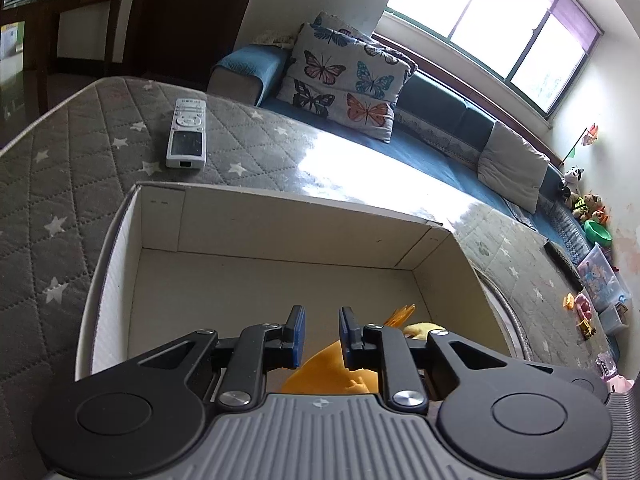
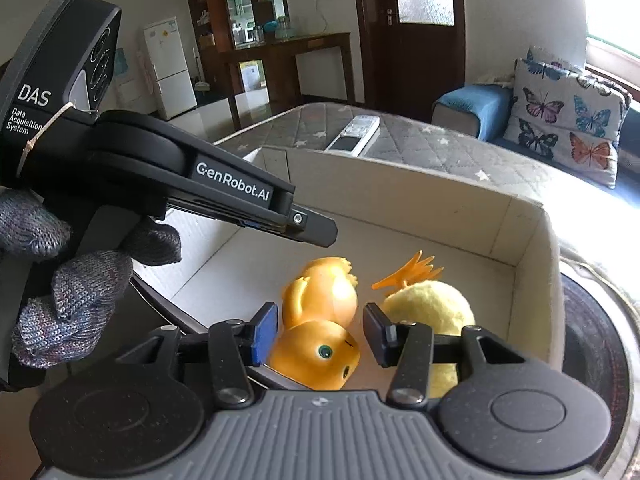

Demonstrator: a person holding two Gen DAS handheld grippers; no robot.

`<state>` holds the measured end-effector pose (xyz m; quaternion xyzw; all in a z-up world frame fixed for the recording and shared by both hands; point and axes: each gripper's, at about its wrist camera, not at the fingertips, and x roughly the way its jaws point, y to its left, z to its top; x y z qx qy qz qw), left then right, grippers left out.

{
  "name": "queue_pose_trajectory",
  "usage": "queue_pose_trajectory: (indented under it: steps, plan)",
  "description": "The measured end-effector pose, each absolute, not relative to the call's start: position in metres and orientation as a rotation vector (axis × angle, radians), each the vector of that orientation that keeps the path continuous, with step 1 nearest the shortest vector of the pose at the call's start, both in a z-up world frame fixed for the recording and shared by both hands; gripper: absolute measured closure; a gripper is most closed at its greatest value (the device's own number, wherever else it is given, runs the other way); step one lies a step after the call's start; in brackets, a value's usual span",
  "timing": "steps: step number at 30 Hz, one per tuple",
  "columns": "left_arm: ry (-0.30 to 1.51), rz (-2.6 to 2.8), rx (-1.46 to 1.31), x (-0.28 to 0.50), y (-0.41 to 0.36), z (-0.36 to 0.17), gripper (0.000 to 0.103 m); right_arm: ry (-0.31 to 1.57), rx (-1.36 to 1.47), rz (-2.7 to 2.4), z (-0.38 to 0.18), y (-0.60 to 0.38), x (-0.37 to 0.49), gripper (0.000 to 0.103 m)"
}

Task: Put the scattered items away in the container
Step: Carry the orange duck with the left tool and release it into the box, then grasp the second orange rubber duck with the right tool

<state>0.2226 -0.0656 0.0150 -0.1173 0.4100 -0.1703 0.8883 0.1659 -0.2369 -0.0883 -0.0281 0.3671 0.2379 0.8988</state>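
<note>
Both grippers share one build: the left gripper (image 1: 322, 338) and the right gripper (image 2: 320, 334) each show a ribbed grey housing up front, two round black discs, black linkage arms with silver screws, and jaws faced in blue. Seen side-on, the left tool's black body carries white "GenRobot.AI" lettering and a grey block marked "DAS Data Acquisition System" (a thin cord is tied round it). The hand (image 2: 76, 276) on it wears a knitted glove of mottled grey-blue yarn.

An orange toy figure (image 2: 320, 320) and a yellow plush (image 2: 432, 312) with an orange crest are seen in the cream-white box (image 1: 280, 216). A grey quilted cover (image 1: 60, 184) is dotted with white stars; coloured butterflies are printed on the pale cushion (image 1: 344, 80). The remote (image 1: 187, 133) is silver-white.
</note>
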Motion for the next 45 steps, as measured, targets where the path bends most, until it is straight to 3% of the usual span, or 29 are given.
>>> queue_pose_trajectory:
  steps: [5,7,18,30,45]
  plan:
    - [0.820,-0.356,-0.245,0.205,-0.066,0.031,0.082,0.703,-0.066,0.480,-0.072,-0.243,0.150,0.054]
    - [0.801,-0.366,-0.242,0.194,-0.068,0.038,0.082,0.680,-0.077,0.473,-0.066,-0.247,0.140,0.047]
    - [0.761,-0.416,-0.198,0.132,-0.093,0.051,0.081,0.620,-0.095,0.404,-0.058,-0.278,0.066,0.045]
    - [0.837,-0.462,-0.187,0.102,-0.128,0.026,0.081,0.672,-0.045,0.325,-0.083,-0.312,0.024,0.042]
    - [0.932,-0.489,-0.196,0.112,-0.157,-0.001,0.077,0.709,-0.024,0.278,-0.107,-0.318,0.035,0.042]
